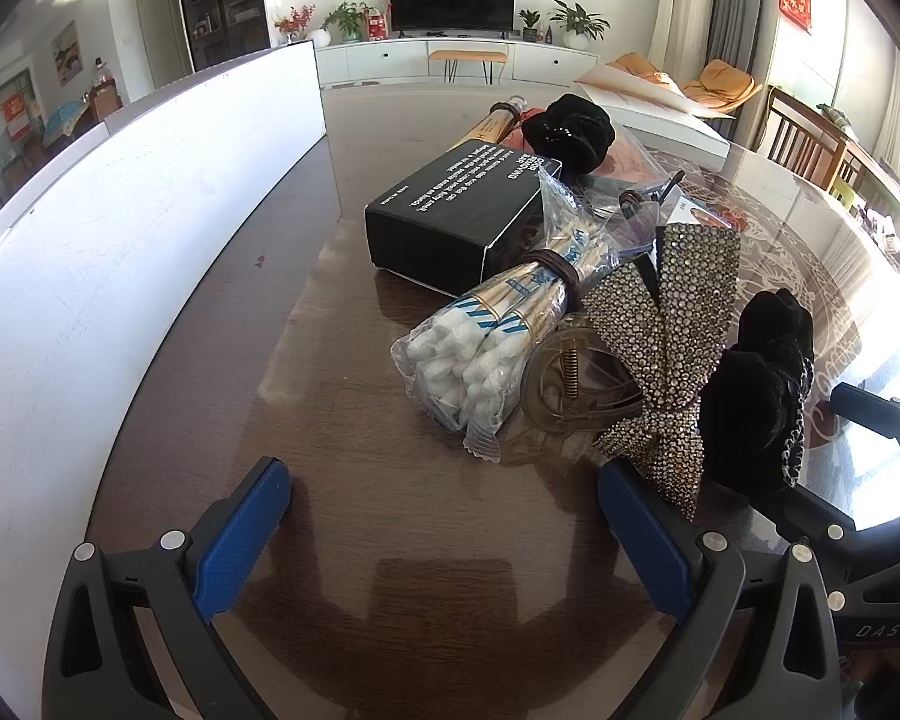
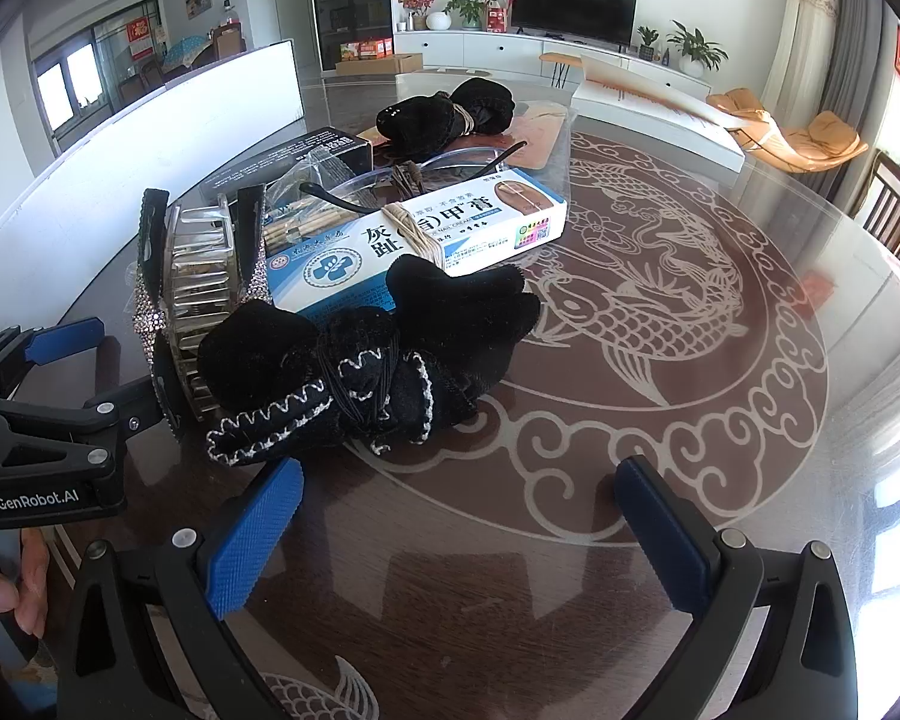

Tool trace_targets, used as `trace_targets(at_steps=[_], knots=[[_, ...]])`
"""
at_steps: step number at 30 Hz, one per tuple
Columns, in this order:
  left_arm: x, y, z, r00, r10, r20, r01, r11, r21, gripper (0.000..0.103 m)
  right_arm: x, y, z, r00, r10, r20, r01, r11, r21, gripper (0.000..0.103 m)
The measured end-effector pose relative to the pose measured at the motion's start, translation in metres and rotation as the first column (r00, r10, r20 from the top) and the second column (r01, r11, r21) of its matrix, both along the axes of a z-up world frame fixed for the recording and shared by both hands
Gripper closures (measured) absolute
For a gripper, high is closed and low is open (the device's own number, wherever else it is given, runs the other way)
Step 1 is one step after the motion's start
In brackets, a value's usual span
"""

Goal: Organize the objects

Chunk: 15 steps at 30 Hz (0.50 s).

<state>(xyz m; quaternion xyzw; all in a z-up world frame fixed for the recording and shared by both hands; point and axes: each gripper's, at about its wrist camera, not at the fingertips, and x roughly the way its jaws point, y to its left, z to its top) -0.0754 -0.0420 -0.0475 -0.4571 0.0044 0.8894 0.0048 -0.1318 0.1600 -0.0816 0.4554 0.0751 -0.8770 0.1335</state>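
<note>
A heap of small items lies on the glass-topped table [image 2: 660, 468]. In the left wrist view I see a bag of cotton swabs [image 1: 468, 354], a black box [image 1: 456, 210], a clear brown hair claw [image 1: 570, 384], a rhinestone bow clip [image 1: 666, 330] and a black velvet bow [image 1: 756, 390]. My left gripper [image 1: 444, 534] stands open just short of the swabs, nothing between its fingers. In the right wrist view the black velvet bow [image 2: 366, 360] lies just ahead of my open, empty right gripper [image 2: 459, 534], in front of a white and blue cream box [image 2: 426, 240].
A long white panel [image 1: 120, 240] stands along the table's left side. A second black velvet piece [image 2: 450, 111] and a flat white box [image 2: 660, 114] lie at the back. Glasses [image 2: 450, 162] rest in the heap. A person's hand [image 2: 6, 588] shows at the lower left.
</note>
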Motion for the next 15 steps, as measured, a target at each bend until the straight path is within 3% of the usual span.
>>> trace_targets(at_steps=[15], knots=[[-0.003, 0.001, 0.0015, 1.0, -0.001, 0.002, 0.001, 1.0, 0.001, 0.0, 0.0004, 0.0002, -0.0003, 1.0, 0.001, -0.002, -0.001, 1.0, -0.001, 0.0]])
